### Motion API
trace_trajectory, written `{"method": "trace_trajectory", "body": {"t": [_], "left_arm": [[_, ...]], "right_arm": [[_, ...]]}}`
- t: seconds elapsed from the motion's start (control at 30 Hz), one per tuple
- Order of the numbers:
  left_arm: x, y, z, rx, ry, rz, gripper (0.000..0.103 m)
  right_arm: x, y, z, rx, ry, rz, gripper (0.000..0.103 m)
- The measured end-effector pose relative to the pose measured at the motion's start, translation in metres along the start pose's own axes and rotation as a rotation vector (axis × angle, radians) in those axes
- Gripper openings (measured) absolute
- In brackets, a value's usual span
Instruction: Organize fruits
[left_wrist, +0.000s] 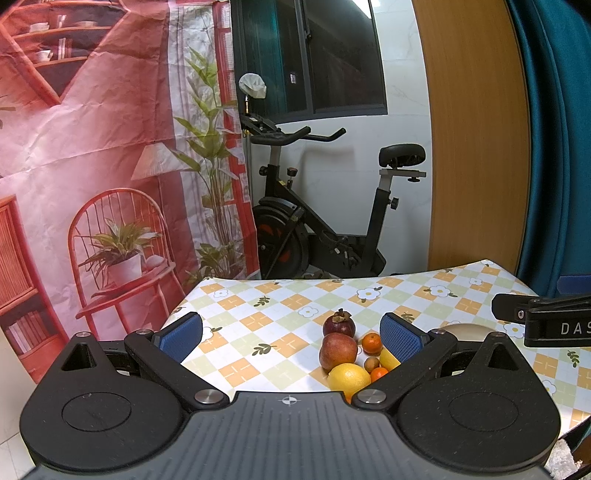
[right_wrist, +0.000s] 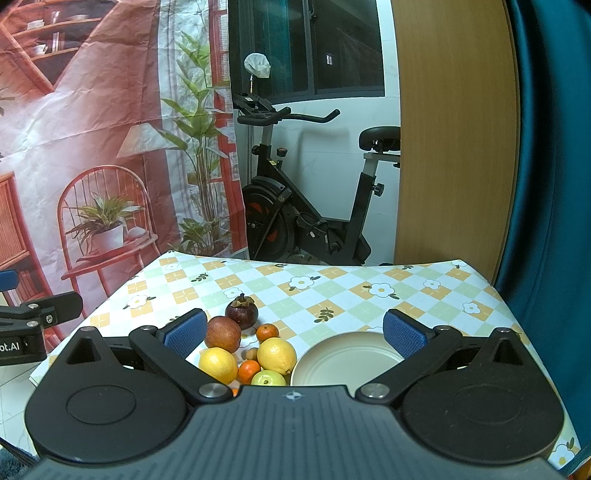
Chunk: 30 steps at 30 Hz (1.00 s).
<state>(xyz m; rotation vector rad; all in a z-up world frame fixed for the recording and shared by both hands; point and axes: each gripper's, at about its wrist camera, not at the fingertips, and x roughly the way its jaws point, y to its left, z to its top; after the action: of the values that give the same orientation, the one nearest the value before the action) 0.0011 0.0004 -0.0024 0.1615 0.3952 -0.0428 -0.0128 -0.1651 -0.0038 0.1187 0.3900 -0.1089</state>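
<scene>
- Fruit sits bunched on the checked tablecloth (right_wrist: 332, 291): mangosteen (right_wrist: 242, 314), red apple (right_wrist: 222, 334), two lemons (right_wrist: 277, 356), small oranges (right_wrist: 267, 332), green fruit (right_wrist: 268, 378), perhaps guava.
- Cream plate (right_wrist: 343, 363) lies empty just right of them.
- Left gripper (left_wrist: 291, 334) and right gripper (right_wrist: 293, 332) hover with fingers spread wide, holding nothing.

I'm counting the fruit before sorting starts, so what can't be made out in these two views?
- Left wrist view: the plate is mostly behind the left gripper finger; one lemon is half covered.
- Right wrist view: the green apple and an orange fruit at the body's edge are cut off by the right gripper body.
- The small brown fruit is too small to identify.
</scene>
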Motion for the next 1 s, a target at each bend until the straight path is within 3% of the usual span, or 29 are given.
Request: {"method": "trace_trajectory", "body": {"t": [0.43,0.73,1.0], "left_arm": [[0.015,0.003,-0.005,-0.007,0.016,0.023,0.103],[0.052,0.015,-0.017,-0.059,0.099,0.043,0.103],[0.085,0.029,-0.034,-0.087,0.18,0.037,0.097]], "right_arm": [[0.007,-0.006,-0.012,0.002,-0.004,0.005,0.103],[0.045,-0.021,-0.042,0.012,-0.001,0.053,0.103],[0.071,-0.025,-0.057,0.009,-0.019,0.181,0.103]]}}
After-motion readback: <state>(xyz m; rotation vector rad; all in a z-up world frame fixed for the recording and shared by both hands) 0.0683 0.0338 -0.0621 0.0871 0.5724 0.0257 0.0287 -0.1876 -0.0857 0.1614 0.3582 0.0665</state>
